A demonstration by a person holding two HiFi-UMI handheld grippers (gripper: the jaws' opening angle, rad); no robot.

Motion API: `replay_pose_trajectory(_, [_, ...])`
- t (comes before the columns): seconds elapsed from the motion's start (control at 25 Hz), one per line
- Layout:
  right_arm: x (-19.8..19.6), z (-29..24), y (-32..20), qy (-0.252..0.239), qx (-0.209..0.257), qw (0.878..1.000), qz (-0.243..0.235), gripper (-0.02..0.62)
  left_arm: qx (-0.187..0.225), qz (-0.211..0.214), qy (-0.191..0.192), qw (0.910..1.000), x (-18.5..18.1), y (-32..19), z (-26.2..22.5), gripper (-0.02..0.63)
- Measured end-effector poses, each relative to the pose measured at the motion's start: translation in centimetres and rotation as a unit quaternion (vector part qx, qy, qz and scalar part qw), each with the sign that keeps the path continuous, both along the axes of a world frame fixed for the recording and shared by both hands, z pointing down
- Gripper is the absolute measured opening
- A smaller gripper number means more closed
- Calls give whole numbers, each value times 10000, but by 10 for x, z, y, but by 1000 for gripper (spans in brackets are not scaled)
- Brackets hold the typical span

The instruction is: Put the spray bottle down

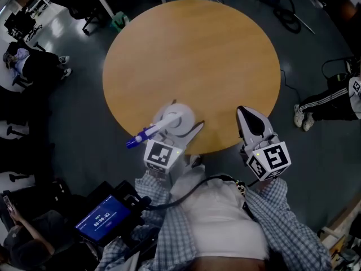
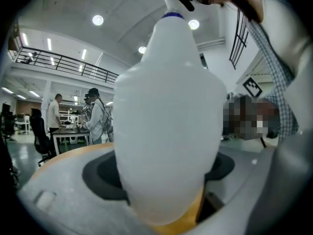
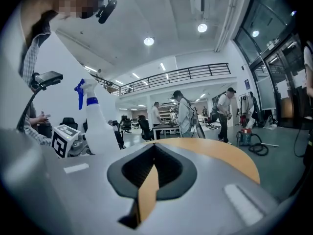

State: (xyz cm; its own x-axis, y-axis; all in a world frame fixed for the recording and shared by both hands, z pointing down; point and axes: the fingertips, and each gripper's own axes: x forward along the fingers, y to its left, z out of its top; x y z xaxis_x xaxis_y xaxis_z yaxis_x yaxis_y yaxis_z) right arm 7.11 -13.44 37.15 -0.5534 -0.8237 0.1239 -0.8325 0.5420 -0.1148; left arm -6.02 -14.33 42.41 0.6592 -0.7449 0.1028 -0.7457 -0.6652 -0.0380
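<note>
The spray bottle [image 1: 176, 118] is white with a blue nozzle [image 1: 135, 140]. My left gripper [image 1: 181, 124] is shut on its body over the near edge of the round wooden table [image 1: 192, 55]. In the left gripper view the bottle [image 2: 168, 111] fills the space between the jaws of the left gripper [image 2: 166, 192]. The right gripper view shows the bottle [image 3: 95, 126] standing upright beside the left gripper's marker cube [image 3: 63, 140]. I cannot tell whether its base touches the table. My right gripper [image 1: 245, 115] [image 3: 154, 151] is shut on nothing at the table's near right edge.
Grey floor surrounds the table. People sit at the left [image 1: 34, 66]; a person's legs [image 1: 321, 103] reach in at the right. Cables [image 1: 287, 10] lie at the top right. A lit screen [image 1: 104, 219] hangs at my lower left. People stand at a far desk [image 3: 186, 114].
</note>
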Motion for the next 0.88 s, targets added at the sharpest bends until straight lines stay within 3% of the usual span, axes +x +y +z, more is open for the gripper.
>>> replay_pose_trajectory(0.24, [-7,11,-23,89,-214,9997,40,2,-146,272,229,9993,3,-40,33,433])
replay_pose_trajectory(0.4, [3,12,-36,169,-368,9992,-47,3,-394,130,406,9983,9,-66,60,431])
replay_pose_trajectory(0.64, [3,23,-49,365,-482,9981,-150,3,-548,26,-4,9985,10,-96,98,431])
replay_pose_trajectory(0.88, [8,39,-52,464,-715,9962,-179,3,-710,-129,-72,9974,7,-109,123,431])
